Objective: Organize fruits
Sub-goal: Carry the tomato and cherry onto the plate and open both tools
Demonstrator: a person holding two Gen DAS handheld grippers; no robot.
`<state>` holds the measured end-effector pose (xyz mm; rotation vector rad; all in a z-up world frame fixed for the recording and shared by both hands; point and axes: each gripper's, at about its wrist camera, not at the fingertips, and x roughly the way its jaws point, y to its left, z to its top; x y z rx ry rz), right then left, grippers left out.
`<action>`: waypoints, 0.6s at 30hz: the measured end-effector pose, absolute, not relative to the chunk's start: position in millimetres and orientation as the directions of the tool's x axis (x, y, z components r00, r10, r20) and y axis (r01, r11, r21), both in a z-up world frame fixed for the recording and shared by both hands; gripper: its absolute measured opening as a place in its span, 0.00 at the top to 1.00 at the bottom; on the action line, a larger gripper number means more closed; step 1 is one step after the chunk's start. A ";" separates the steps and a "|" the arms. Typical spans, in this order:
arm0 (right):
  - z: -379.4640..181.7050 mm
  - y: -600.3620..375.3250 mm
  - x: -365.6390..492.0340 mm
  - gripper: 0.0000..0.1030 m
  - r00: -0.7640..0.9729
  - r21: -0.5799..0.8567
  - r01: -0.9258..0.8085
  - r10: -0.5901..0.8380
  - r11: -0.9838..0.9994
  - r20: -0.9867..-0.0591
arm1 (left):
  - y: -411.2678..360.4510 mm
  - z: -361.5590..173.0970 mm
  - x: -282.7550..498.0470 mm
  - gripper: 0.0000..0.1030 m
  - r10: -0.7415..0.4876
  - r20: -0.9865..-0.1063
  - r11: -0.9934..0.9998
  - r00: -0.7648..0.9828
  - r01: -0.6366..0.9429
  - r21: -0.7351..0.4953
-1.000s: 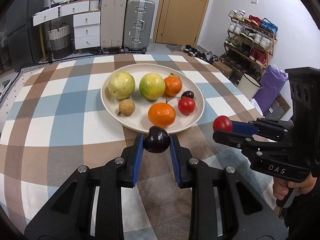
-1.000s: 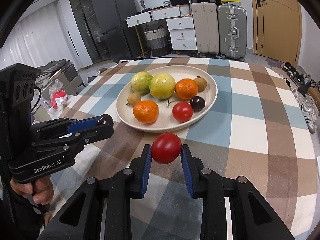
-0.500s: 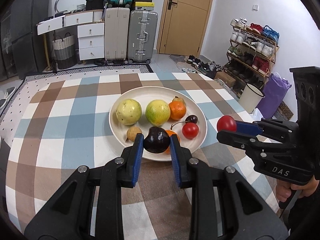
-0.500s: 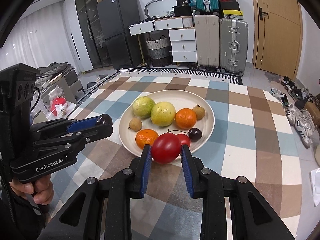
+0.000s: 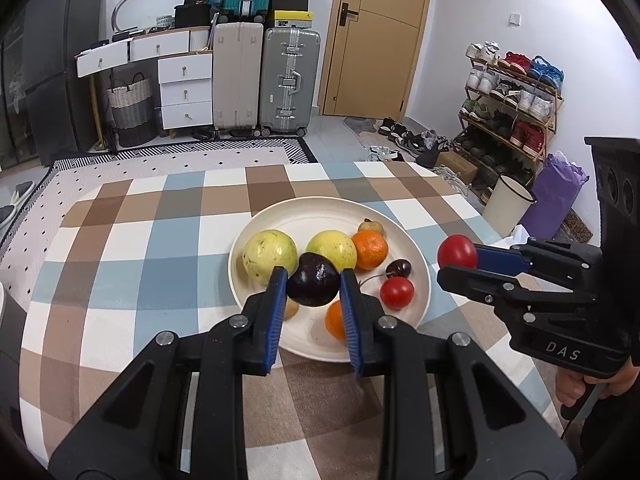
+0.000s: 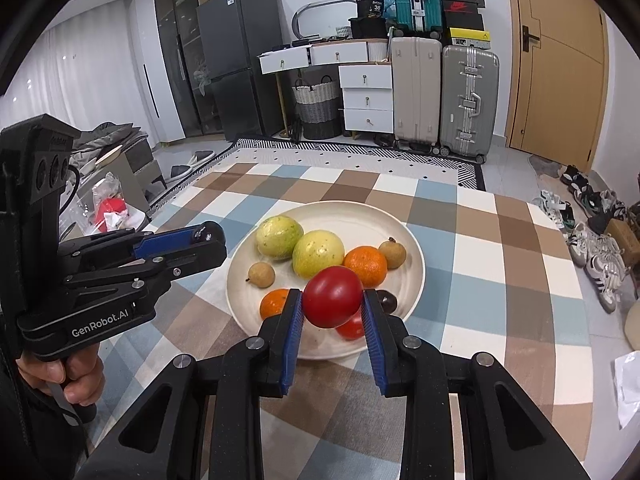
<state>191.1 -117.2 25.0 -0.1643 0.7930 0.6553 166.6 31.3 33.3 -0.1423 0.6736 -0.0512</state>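
A cream plate (image 5: 320,210) (image 6: 360,212) on the checked tablecloth holds two yellow-green fruits (image 5: 270,255), oranges (image 5: 370,250), a small tomato (image 5: 397,293), a cherry (image 5: 399,269) and small brown fruits (image 6: 262,274). My left gripper (image 5: 313,285) is shut on a dark plum (image 5: 313,285), held above the plate's near side. My right gripper (image 6: 332,302) is shut on a red tomato (image 6: 332,302) (image 5: 457,251), held above the plate's near right edge. The right gripper also shows in the left wrist view (image 5: 457,251), and the left gripper in the right wrist view (image 6: 200,238).
The checked table (image 5: 140,248) stretches left and right of the plate. Beyond it stand suitcases (image 5: 290,80), white drawers (image 5: 186,88), a shoe rack (image 5: 508,100) and a white bin (image 5: 506,208).
Both grippers have risen and drawn back from the table with their fruit held, so the plate now appears lower and farther under the fingers. Fruits on the plate have not moved.
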 end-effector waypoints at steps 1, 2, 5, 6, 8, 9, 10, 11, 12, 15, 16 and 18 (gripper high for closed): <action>24.7 -116.0 193.4 0.71 0.517 0.098 -0.603 0.482 0.792 -0.707 | 32.0 33.2 168.4 0.77 -0.091 -0.618 0.989 0.781 0.000 -0.146; 24.4 -115.2 195.1 0.71 0.516 0.097 -0.604 0.482 0.791 -0.708 | 32.7 33.0 170.7 0.77 -0.089 -0.618 0.989 0.781 -0.002 -0.145; 22.4 -112.6 200.9 0.71 0.515 0.097 -0.604 0.480 0.791 -0.710 | 34.3 31.3 178.5 0.77 -0.085 -0.619 0.990 0.780 -0.004 -0.141; 21.2 -112.2 202.7 0.71 0.513 0.099 -0.603 0.481 0.791 -0.711 | 34.6 30.5 180.4 0.77 -0.083 -0.620 0.990 0.780 -0.006 -0.141; 18.5 -110.6 206.6 0.71 0.510 0.102 -0.603 0.480 0.791 -0.714 | 35.5 28.5 183.3 0.77 -0.084 -0.622 0.990 0.778 -0.007 -0.143; 17.1 -109.8 207.9 0.71 0.507 0.103 -0.604 0.480 0.791 -0.716 | 36.0 26.7 186.4 0.77 -0.084 -0.624 0.990 0.777 -0.009 -0.144; 15.3 -108.9 209.8 0.71 0.504 0.104 -0.604 0.480 0.790 -0.718 | 36.3 25.1 188.5 0.77 -0.085 -0.625 0.989 0.776 -0.009 -0.145; 13.9 -107.8 211.7 0.71 0.502 0.105 -0.604 0.480 0.790 -0.720 | 36.4 23.3 189.9 0.77 -0.086 -0.627 0.989 0.774 -0.008 -0.146; 12.2 -106.6 213.3 0.71 0.500 0.105 -0.605 0.479 0.789 -0.721 | 36.5 21.4 191.4 0.77 -0.088 -0.629 0.989 0.772 -0.008 -0.148; 6.9 -104.1 218.4 0.71 0.492 0.109 -0.605 0.478 0.789 -0.728 | 36.9 14.5 199.4 0.77 -0.090 -0.637 0.989 0.765 -0.007 -0.148; 4.6 -103.6 220.4 0.71 0.488 0.113 -0.603 0.478 0.789 -0.731 | 36.5 12.4 201.9 0.77 -0.089 -0.639 0.989 0.764 -0.007 -0.145; 0.8 -102.3 223.1 0.71 0.482 0.119 -0.603 0.478 0.789 -0.734 | 36.2 7.3 206.9 0.77 -0.090 -0.644 0.989 0.760 -0.006 -0.145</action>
